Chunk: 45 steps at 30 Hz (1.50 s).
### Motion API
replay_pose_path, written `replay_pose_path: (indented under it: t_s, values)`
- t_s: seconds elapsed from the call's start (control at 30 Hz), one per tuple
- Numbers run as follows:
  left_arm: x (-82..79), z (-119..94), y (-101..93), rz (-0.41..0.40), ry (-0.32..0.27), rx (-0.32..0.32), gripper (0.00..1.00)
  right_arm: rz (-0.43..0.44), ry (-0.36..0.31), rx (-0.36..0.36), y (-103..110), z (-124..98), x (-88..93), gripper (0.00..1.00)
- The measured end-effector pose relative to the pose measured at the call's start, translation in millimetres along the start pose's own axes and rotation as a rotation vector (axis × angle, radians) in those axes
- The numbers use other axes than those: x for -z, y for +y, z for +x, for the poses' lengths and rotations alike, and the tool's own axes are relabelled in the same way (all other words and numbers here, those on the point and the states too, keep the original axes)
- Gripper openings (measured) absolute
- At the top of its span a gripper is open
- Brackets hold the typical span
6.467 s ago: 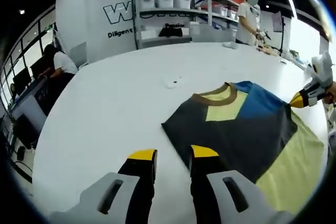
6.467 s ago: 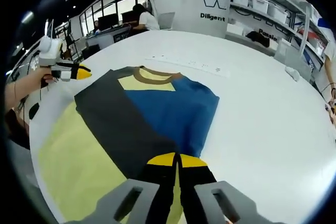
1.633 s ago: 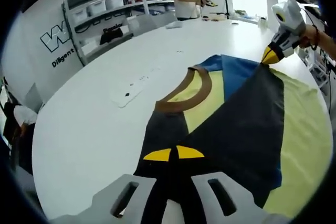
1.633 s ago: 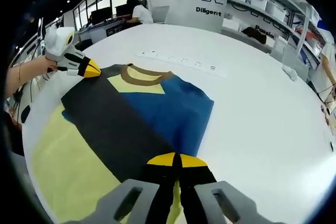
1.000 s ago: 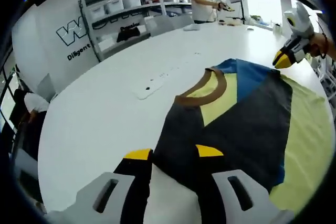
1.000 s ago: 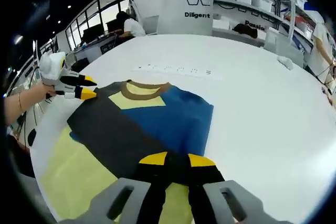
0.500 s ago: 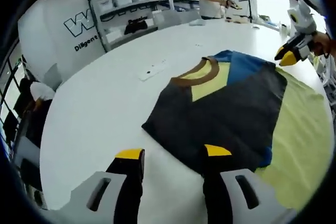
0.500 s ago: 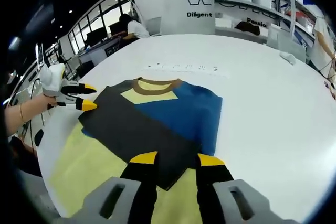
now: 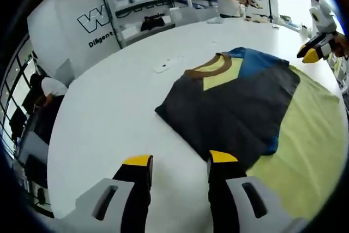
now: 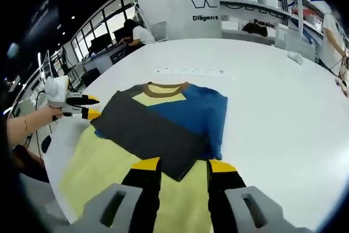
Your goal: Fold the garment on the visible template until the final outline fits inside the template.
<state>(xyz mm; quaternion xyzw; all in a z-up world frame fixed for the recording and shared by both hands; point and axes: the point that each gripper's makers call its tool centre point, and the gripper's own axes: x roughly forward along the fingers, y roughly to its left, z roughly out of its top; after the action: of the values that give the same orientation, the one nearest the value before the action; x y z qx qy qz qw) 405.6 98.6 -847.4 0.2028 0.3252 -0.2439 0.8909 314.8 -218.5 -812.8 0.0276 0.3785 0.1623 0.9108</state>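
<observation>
Both grippers have let go and backed off: your left gripper and right gripper now hover with jaws wide, holding nothing. Ahead of each lies the folded T-shirt on the yellow template on the table. Its collar end overhangs the template's far edge, long axis running away from your right gripper, the nearer one.

The left hand-held gripper, with black jaws tipped yellow, stood with jaws parted and nothing between them. The right hand-held gripper was likewise spread wide and empty.
</observation>
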Motion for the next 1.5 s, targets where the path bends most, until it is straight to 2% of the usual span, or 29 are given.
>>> replay_pose_path:
  t_s: [0.1, 0.13, 0.23, 0.3, 0.43, 0.53, 0.6, 0.63, 0.67, 0.83, 1.0, 1.1, 1.27, 1.3, 1.37, 1.5]
  values:
    - [-1.3, -7, -2.1, -0.051, -0.011, 0.006, 0.47, 0.011, -0.025, -0.017, 4, -8, -1.9, 0.44]
    - [-4.7, -12, -5.1, -0.101, -0.035, 0.013, 0.49, 0.014, -0.03, -0.018, 4, -10, -2.4, 0.47]
    - [-12.9, -26, -16.4, -0.133, -0.097, 0.059, 0.6, 0.007, -0.065, -0.029, 7, -17, -6.7, 0.6]
    - [-11.6, -33, -24.4, -0.112, -0.092, 0.074, 0.7, 0.012, -0.069, -0.036, 9, -22, -6.2, 0.69]
    - [-12.0, -47, -33.6, -0.111, -0.099, 0.09, 0.77, 0.012, -0.078, -0.063, 16, -30, -3.2, 0.85]
    - [-11.6, -63, -45.5, -0.112, -0.098, 0.115, 0.87, -0.012, -0.085, -0.063, 19, -38, 1.0, 0.91]
    - [-12.4, -72, -50.3, -0.12, -0.1, 0.119, 0.99, -0.002, -0.083, -0.061, 20, -44, 4.9, 0.95]
    - [-13.3, -77, -58.1, -0.145, -0.102, 0.152, 0.99, 0.004, -0.092, -0.067, 22, -47, 5.7, 0.97]
    - [-15.4, -84, -59.8, -0.15, -0.119, 0.153, 0.99, 0.006, -0.094, -0.072, 24, -49, 7.2, 0.99]
    - [-12.8, -99, -68.1, -0.166, -0.121, 0.159, 0.99, -0.031, -0.071, -0.063, 29, -60, 24.9, 0.99]
    - [-2.2, -110, -77.4, -0.111, -0.102, 0.136, 0.99, -0.046, -0.042, -0.073, 34, -69, 45.0, 0.99]
    - [7.5, -117, -84.6, -0.104, -0.093, 0.123, 0.98, -0.054, -0.026, -0.069, 34, -72, 55.1, 0.99]
    - [20.7, -124, -101.3, -0.168, -0.089, 0.157, 0.97, -0.047, -0.004, -0.068, 34, -78, 75.3, 0.98]
    - [26.3, -126, -102.9, -0.169, -0.075, 0.152, 0.96, -0.047, 0.022, -0.064, 35, -82, 88.0, 0.97]
    - [40.6, -131, -105.6, -0.176, -0.034, 0.127, 0.95, -0.051, 0.032, -0.056, 35, -84, 93.1, 0.95]
    - [48.7, -137, -110.1, -0.208, -0.041, 0.109, 0.93, -0.046, 0.041, -0.051, 37, -92, 103.8, 0.93]
